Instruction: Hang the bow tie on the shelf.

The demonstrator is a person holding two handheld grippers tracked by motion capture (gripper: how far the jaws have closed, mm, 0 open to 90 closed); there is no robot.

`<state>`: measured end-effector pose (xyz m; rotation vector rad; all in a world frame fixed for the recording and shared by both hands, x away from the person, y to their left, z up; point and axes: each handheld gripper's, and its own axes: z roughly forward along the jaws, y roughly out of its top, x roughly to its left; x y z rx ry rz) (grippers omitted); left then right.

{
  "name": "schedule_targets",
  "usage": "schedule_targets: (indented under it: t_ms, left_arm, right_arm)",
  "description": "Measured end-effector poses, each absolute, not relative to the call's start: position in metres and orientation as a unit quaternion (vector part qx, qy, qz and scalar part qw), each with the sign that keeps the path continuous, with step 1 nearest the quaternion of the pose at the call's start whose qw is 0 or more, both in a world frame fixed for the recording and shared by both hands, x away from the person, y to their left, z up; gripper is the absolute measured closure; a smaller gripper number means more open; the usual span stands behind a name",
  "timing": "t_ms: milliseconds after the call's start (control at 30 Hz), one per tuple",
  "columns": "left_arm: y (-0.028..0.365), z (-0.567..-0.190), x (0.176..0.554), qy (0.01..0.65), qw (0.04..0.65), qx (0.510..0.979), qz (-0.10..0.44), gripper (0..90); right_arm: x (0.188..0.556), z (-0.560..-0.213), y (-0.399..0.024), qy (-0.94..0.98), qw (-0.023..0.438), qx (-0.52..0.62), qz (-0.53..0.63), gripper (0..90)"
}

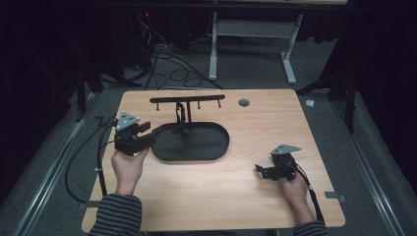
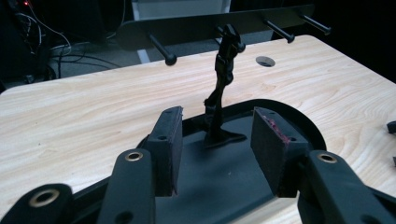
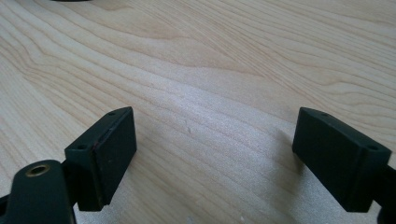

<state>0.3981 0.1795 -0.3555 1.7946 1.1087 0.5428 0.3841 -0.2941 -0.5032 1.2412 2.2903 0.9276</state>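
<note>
Black oval tray (image 1: pixel 196 147) lies flat on the wooden table (image 1: pixel 236 191), centre-left of the high view. A thin black post (image 1: pixel 182 115) rises from the tray's far part and carries a horizontal bar (image 1: pixel 187 99) with short pegs, upper centre of frame. In the left gripper view the post (image 2: pixel 222 93) stands upright at frame centre, the pegged bar (image 2: pixel 210 25) across the top.

Left gripper (image 1: pixel 147 135) sits at the tray's left end, held by the left hand (image 1: pixel 128 164) at lower left. Left gripper view: jaws apart, one to each side of the tray's near rim (image 2: pixel 285 109), nothing between them but the dark tray floor. Cannot tell whether the pads (image 2: pixel 168 144) touch the tray.

Right gripper (image 1: pixel 263 171) is at lower right of the high view, well apart from the tray, held by the right hand (image 1: pixel 295 189). Right gripper view: jaws wide apart, bare wood grain (image 3: pixel 210 93) between them.

A small round hole (image 1: pixel 243 103) in the table top lies right of the bar. Striped sleeve (image 1: pixel 118 214) at bottom left. Cables (image 1: pixel 167 69) lie on the floor beyond the table.
</note>
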Motion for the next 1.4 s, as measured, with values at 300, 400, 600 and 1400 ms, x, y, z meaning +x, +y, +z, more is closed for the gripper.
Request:
schedule_targets:
  t_ms: [300, 400, 600, 1400]
  left_arm:
    - [0.19, -0.367, 0.385, 0.472, 0.47, 0.716, 0.209, 53.0]
    - [0.191, -0.369, 0.381, 0.473, 0.472, 0.714, 0.209, 52.8]
    - [0.194, -0.373, 0.374, 0.477, 0.472, 0.712, 0.205, 52.3]
    - [0.19, -0.398, 0.356, 0.479, 0.466, 0.719, 0.187, 51.0]
  right_arm:
    - [0.384, -0.503, -0.294, 0.814, 0.187, 0.441, 0.329, 14.4]
    - [0.384, -0.503, -0.294, 0.813, 0.187, 0.441, 0.33, 14.4]
    - [0.384, -0.503, -0.294, 0.814, 0.187, 0.441, 0.33, 14.4]
    - [0.384, -0.503, -0.294, 0.814, 0.187, 0.441, 0.329, 14.4]
